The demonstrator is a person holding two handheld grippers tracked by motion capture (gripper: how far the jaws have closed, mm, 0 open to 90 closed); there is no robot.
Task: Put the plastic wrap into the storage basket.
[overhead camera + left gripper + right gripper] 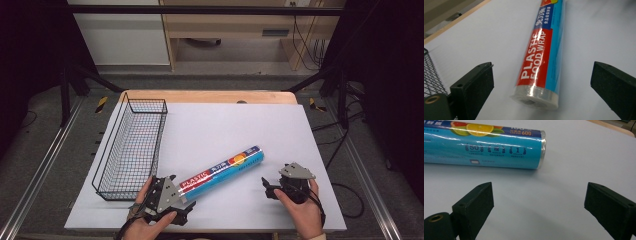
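A roll of plastic food wrap (pixel 222 173), blue and red in clear film, lies slantwise on the white table top (pixel 225 130). My left gripper (pixel 175 202) sits at the roll's near end. In the left gripper view that end of the roll (pixel 536 75) lies between the wide-apart jaws and touches neither, so the left gripper (pixel 541 87) is open. My right gripper (pixel 267 189) rests to the right of the roll, short of its far end. Its own view has the roll (pixel 484 145) lying crosswise beyond the jaws, and the right gripper (pixel 539 202) is open with nothing inside.
A black wire basket (pixel 131 146) stands along the left side of the table, just beyond my left hand. The table's wooden back edge (pixel 210 96) runs behind the white sheet. Bare white surface (pixel 240 125) stretches behind the roll.
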